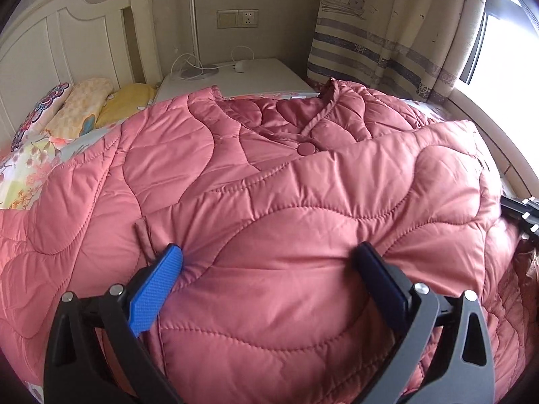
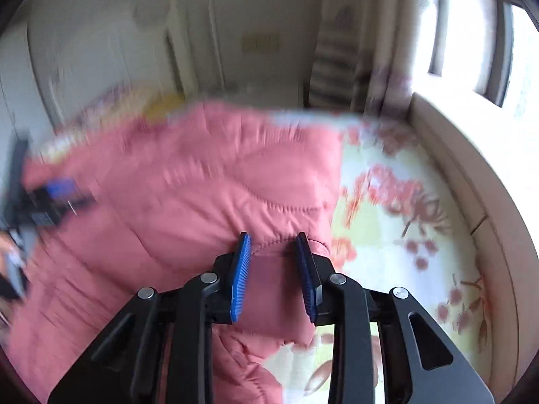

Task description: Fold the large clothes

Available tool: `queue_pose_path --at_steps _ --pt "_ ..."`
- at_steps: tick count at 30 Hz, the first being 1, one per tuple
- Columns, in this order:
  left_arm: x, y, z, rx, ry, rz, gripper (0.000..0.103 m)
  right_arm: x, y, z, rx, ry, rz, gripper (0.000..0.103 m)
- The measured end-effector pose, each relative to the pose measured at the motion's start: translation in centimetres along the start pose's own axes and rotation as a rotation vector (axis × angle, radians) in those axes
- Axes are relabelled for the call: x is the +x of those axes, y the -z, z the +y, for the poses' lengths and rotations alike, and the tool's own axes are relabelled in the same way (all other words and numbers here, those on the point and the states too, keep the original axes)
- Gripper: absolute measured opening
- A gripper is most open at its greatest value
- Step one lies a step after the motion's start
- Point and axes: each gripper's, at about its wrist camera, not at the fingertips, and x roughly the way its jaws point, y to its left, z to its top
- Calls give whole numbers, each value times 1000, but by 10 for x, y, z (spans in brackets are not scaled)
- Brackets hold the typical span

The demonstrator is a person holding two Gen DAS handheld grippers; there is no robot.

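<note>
A large pink quilted jacket [image 1: 269, 185] lies on the bed, collar toward the headboard, with one side folded over its front. My left gripper [image 1: 267, 259] is open, its blue-padded fingers spread wide and pressing on the jacket's lower front. In the blurred right wrist view the jacket [image 2: 188, 195] fills the left half. My right gripper [image 2: 273, 245] has its jaws partly apart around a pink cuff or sleeve edge [image 2: 269, 245]; whether it grips is unclear. The left gripper shows blurred at the far left [image 2: 50, 198].
A floral bedsheet [image 2: 404, 219] is bare to the jacket's right, beside a cream bed rail [image 2: 471, 185]. Pillows [image 1: 84, 107] lie by the white headboard [image 1: 67, 43]. A white nightstand [image 1: 269, 74] with a lamp and cable stands behind. A curtain [image 1: 387, 33] hangs at right.
</note>
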Motion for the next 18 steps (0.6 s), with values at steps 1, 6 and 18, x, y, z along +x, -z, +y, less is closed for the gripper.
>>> queue_pose_path --at_steps 1,6,18 --pt "0 1 1 0 0 -1 101 0 0 1 -7 5 -15 29" --pt "2 0 1 -1 1 -2 101 -30 -21 -9 51 9 -90 29" --pt "2 0 2 -8 -1 -3 101 15 -59 -17 119 21 -47 29"
